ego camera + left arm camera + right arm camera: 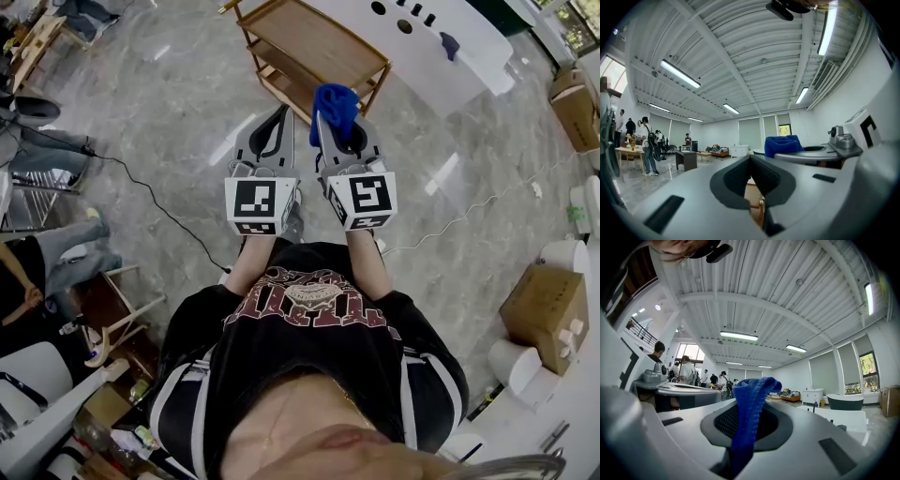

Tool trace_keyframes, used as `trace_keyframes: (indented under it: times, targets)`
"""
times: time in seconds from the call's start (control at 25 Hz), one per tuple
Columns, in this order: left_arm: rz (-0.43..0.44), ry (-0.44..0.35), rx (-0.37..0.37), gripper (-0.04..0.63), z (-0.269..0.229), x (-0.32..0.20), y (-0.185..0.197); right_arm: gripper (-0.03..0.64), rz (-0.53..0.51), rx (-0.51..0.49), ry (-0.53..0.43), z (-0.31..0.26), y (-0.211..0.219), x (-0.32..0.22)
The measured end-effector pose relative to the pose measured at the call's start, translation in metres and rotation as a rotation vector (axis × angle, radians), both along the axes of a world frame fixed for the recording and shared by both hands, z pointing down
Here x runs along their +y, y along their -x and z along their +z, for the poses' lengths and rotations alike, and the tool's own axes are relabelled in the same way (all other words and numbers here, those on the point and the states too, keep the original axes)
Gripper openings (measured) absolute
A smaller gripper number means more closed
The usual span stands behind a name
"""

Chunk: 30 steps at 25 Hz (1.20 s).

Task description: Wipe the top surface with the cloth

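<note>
We hold both tools up in front of our chest, side by side, and the wiping has not begun. The right gripper (339, 131) is clenched on the blue cloth (336, 105), which bunches out past the jaw tips toward twelve o'clock. Its own view shows the fabric pinched in a narrow fold between the pads. The left gripper (279, 122), at nine o'clock of the right one, has its jaws pressed together with nothing between them. The wooden table (309, 42) whose top we are to wipe stands on the floor at twelve o'clock, well apart from both tools and lower than them.

The first risk, as we judge it, is the grip on the cloth. Only a thin fold sits in the jaws, so dragging it across the wood could pull it free or roll it into a wad that wipes only a narrow strip. The loose end could also catch the table's raised edge.

The second risk is the table itself. It looks light, and with the left tool shut and idle nothing braces it, so a firm stroke may push it away.

A black cable (159, 204) trails over the floor at about nine o'clock, and stepping carelessly toward the table could snag it.
</note>
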<state>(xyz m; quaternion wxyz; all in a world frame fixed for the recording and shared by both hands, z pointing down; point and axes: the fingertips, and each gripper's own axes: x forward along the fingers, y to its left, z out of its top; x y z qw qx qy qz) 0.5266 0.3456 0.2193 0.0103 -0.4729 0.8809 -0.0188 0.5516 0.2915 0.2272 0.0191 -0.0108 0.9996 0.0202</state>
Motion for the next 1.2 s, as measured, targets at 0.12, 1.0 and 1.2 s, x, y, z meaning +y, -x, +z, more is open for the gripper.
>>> trace_keyframes:
  times: [0.12,1.0,1.2]
  targets:
    - [0.010,0.004,0.003,0.044,0.000,-0.016,0.019,0.058,0.011,0.004,0.004,0.001,0.017,-0.016]
    - [0.059,0.029,-0.008,0.044,0.012,-0.069,0.228,0.058,-0.005,0.015,0.005,0.011,0.238,-0.057]
    - [0.032,0.034,0.007,0.044,0.013,-0.054,0.261,0.058,-0.032,0.031,0.015,0.014,0.272,-0.043]
